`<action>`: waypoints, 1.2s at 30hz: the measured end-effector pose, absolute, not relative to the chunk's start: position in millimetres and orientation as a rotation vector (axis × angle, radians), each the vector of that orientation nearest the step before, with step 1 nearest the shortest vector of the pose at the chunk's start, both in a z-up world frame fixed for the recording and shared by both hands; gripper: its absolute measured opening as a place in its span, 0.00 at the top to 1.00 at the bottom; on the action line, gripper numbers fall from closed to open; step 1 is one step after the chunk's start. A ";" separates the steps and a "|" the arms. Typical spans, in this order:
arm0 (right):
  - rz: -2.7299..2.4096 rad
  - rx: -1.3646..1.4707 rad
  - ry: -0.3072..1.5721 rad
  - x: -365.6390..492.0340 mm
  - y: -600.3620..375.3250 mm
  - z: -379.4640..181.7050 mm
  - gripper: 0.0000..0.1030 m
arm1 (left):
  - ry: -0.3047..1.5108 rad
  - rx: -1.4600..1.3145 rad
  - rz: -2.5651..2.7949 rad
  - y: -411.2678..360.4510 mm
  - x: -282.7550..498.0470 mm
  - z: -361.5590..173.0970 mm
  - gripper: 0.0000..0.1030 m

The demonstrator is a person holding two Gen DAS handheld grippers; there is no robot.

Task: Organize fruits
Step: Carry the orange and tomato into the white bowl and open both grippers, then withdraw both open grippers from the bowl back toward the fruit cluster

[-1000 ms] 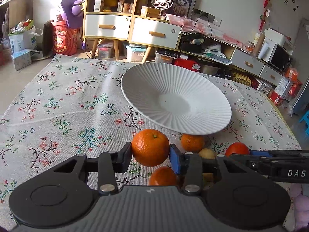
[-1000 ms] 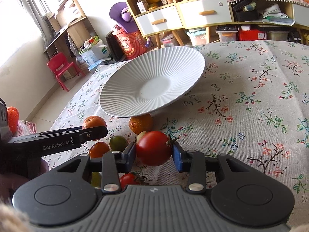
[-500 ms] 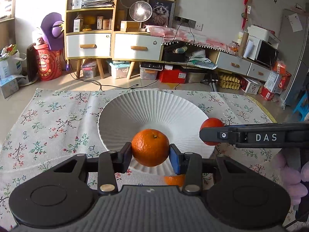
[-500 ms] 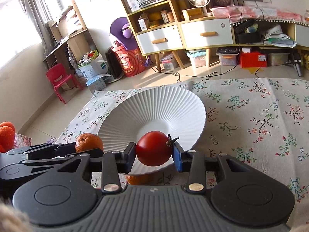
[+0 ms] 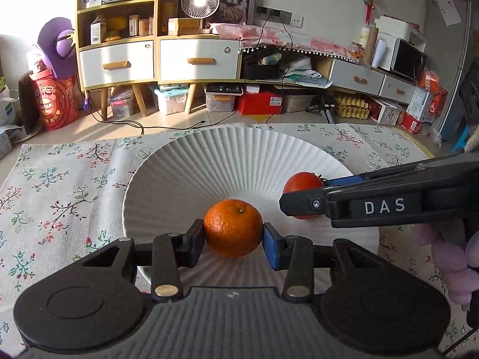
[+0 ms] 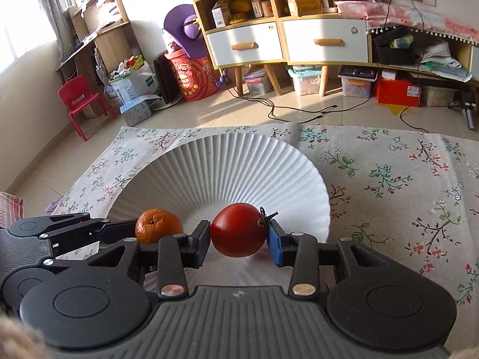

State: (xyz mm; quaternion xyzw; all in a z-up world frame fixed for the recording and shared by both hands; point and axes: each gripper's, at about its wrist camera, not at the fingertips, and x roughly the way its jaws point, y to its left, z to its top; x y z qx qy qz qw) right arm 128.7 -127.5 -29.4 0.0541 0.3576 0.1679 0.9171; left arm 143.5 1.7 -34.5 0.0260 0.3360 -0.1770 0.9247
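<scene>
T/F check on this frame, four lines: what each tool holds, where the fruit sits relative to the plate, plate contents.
1. The left tool is shut on an orange. True.
2. The right tool is open and holds nothing. False: it is shut on a red tomato.
3. Both fruits are held over the white ribbed plate. True.
4. Other fruit already lies in the plate. False: no loose fruit shows in it; the two in view are clamped in the tools.

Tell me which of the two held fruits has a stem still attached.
The red tomato in the right gripper: a dark stem sticks out of one side. The orange in the left gripper shows only a small navel.
</scene>
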 end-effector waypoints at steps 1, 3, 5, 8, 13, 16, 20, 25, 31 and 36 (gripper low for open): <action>0.349 0.112 0.734 130.4 -126.6 -29.9 0.64 | 0.686 0.057 -0.369 1.3 143.3 -33.8 0.69; 0.358 0.114 0.733 132.8 -126.0 -29.7 0.64 | 0.686 0.066 -0.374 -1.5 145.5 -33.3 0.69; 0.363 0.117 0.737 134.4 -123.3 -29.5 0.64 | 0.684 0.070 -0.383 -2.5 146.4 -33.9 0.69; 0.370 0.106 0.734 134.4 -119.2 -29.6 0.64 | 0.685 0.076 -0.392 -4.9 147.9 -34.6 0.69; 0.374 0.101 0.738 137.3 -119.5 -27.4 0.63 | 0.682 0.087 -0.401 -5.8 146.8 -34.7 0.67; 0.381 0.130 0.735 136.8 -123.7 -24.9 0.53 | 0.677 0.091 -0.401 -6.0 145.0 -32.2 0.53; 0.376 0.142 0.717 131.5 -127.8 -20.1 0.42 | 0.662 0.095 -0.406 -6.4 136.9 -25.4 0.33; 0.360 0.142 0.704 115.4 -135.8 -11.5 0.29 | 0.651 0.101 -0.404 -2.6 122.4 -13.8 0.19; 0.335 0.096 0.680 92.8 -141.7 -0.7 0.15 | 0.644 0.096 -0.384 4.5 106.2 -0.1 0.09; 0.337 0.081 0.662 75.0 -144.0 5.9 0.06 | 0.669 0.111 -0.356 6.6 88.6 6.4 0.09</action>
